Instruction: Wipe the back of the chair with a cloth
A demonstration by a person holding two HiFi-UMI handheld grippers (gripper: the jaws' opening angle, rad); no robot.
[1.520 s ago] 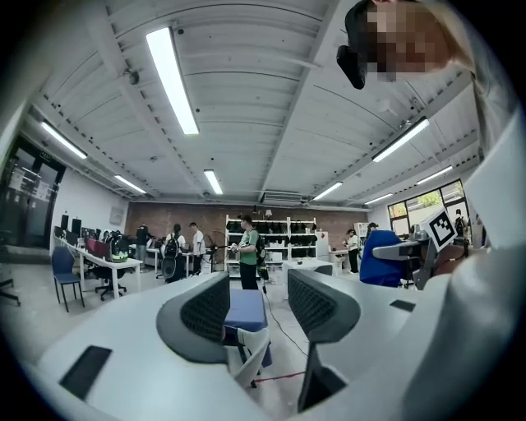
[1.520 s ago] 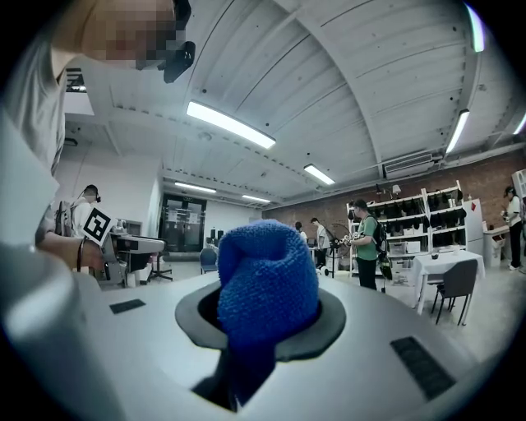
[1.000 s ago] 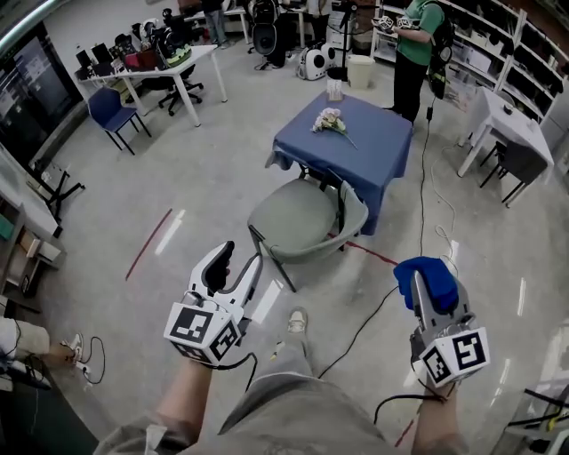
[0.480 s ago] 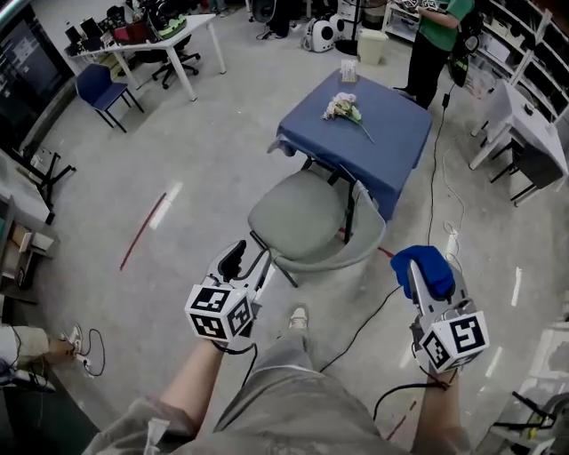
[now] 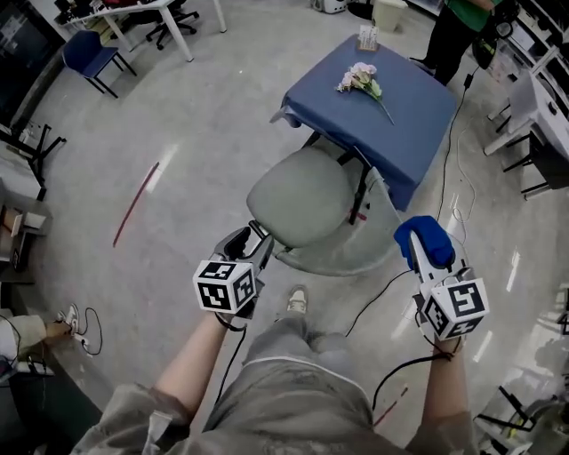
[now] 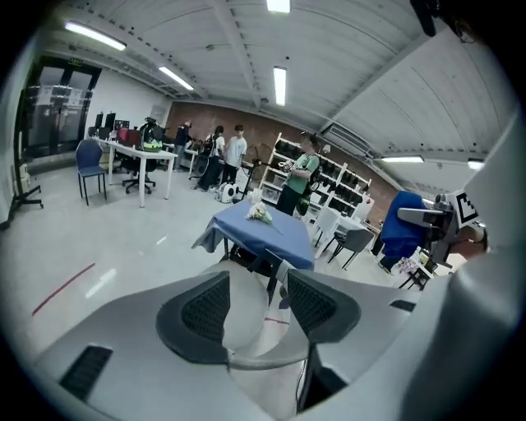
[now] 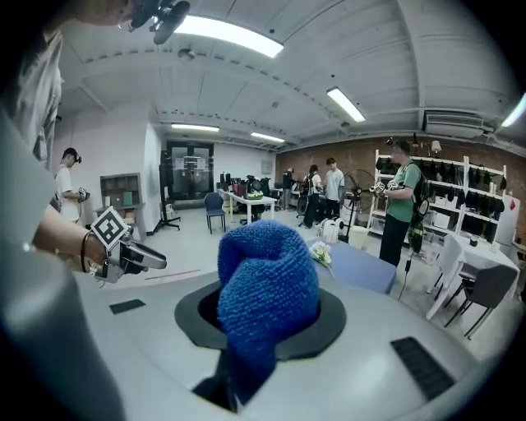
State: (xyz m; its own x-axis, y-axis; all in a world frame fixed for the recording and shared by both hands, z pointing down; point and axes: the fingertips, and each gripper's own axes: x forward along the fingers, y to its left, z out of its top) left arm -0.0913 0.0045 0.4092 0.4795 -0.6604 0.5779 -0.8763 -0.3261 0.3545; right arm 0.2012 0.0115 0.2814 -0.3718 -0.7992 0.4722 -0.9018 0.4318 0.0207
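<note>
A grey chair (image 5: pixel 300 194) stands on the floor just ahead of me, its curved pale back (image 5: pixel 348 256) on the near side. My left gripper (image 5: pixel 249 242) is open and holds nothing, with its tips close to the seat's near left edge. In the left gripper view the chair (image 6: pixel 245 306) shows between the open pads (image 6: pixel 205 308). My right gripper (image 5: pixel 427 249) is shut on a bunched blue cloth (image 5: pixel 424 240), to the right of the chair back and apart from it. The cloth (image 7: pixel 267 284) fills the right gripper view.
A blue-covered table (image 5: pixel 391 107) with a flower bunch (image 5: pixel 360 78) stands just behind the chair. A black cable (image 5: pixel 366 309) runs over the floor by my shoe (image 5: pixel 296 302). A person in green (image 5: pixel 464 22) stands at the far right. White tables and a blue chair (image 5: pixel 89 58) line the edges.
Both grippers have come forward and down toward the chair. The left one has rolled so its marker cube faces up. The blue cloth stays gripped.
</note>
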